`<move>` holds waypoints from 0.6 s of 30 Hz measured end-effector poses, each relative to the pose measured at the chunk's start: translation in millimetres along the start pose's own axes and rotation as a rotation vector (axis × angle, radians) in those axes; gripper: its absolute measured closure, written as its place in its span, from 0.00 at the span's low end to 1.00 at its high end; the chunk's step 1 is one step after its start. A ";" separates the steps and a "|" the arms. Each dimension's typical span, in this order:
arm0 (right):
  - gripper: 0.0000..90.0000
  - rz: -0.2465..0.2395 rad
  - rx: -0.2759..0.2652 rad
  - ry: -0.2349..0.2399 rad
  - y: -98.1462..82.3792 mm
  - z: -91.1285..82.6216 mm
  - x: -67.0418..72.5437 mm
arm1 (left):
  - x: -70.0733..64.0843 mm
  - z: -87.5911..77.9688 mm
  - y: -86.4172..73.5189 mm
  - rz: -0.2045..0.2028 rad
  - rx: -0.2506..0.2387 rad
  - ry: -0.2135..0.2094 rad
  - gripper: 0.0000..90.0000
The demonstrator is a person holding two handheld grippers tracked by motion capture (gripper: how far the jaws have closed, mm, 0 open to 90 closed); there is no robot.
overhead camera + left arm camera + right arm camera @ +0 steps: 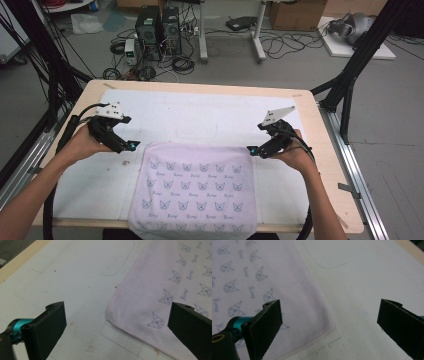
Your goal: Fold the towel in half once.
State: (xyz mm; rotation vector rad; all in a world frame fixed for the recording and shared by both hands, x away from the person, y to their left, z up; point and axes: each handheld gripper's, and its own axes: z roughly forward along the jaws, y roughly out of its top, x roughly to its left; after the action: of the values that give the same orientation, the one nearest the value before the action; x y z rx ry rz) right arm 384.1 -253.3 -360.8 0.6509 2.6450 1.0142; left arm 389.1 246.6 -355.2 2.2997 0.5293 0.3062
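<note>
A pale pink towel [192, 187] printed with small blue cat faces lies flat on the white mat, its near edge hanging over the table's front. My left gripper [131, 145] hovers just off the towel's far left corner [111, 305], jaws wide apart and empty. My right gripper [251, 150] hovers at the far right corner [332, 326], open too, with nothing between its pads. In the left gripper view the towel [160, 280] spreads to the right; in the right gripper view the towel [262, 277] spreads to the left.
A white mat [200, 117] with faint drawn outlines covers the wooden table [327, 165]. Black frame posts stand at both sides. Beyond the far edge, computers [157, 27], cables and boxes sit on the floor.
</note>
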 end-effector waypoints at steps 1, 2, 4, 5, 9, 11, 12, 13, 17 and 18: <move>0.07 -0.005 0.023 -0.004 2.3 3.6 -1.8 | 0.9 2.6 2.2 0.018 0.010 -0.006 0.08; 0.07 -0.005 0.043 -0.004 3.9 6.9 -2.7 | 1.2 6.0 3.8 0.026 0.015 -0.010 0.12; 0.13 -0.009 0.090 -0.001 6.9 13.2 -4.0 | 2.9 13.7 6.9 0.026 0.057 -0.007 0.14; 0.15 -0.023 0.127 0.007 9.3 17.8 -4.8 | 3.5 16.9 7.7 0.028 0.072 -0.011 0.14; 0.19 -0.045 0.202 0.023 14.8 33.1 -5.4 | 5.3 32.3 9.8 0.014 0.139 -0.022 0.18; 0.24 -0.062 0.243 0.027 16.3 39.7 -5.7 | 6.6 39.2 9.1 0.007 0.175 -0.029 0.24; 0.26 -0.067 0.257 0.034 16.5 42.6 -5.7 | 6.8 42.9 8.5 0.005 0.196 -0.032 0.24; 0.30 -0.069 0.270 0.043 16.4 45.4 -5.6 | 6.8 46.4 7.5 0.003 0.209 -0.037 0.26; 0.43 -0.092 0.334 0.062 15.0 55.2 -5.7 | 6.5 59.7 5.5 -0.002 0.272 -0.056 0.31; 0.48 -0.091 0.343 0.065 14.6 56.7 -6.1 | 6.4 62.2 5.8 -0.006 0.286 -0.068 0.32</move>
State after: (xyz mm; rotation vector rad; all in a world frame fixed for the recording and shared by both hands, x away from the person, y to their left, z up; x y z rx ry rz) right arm 414.8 -214.0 -392.1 0.5631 2.9056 0.5694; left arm 419.3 207.5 -393.9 2.5731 0.5765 0.1562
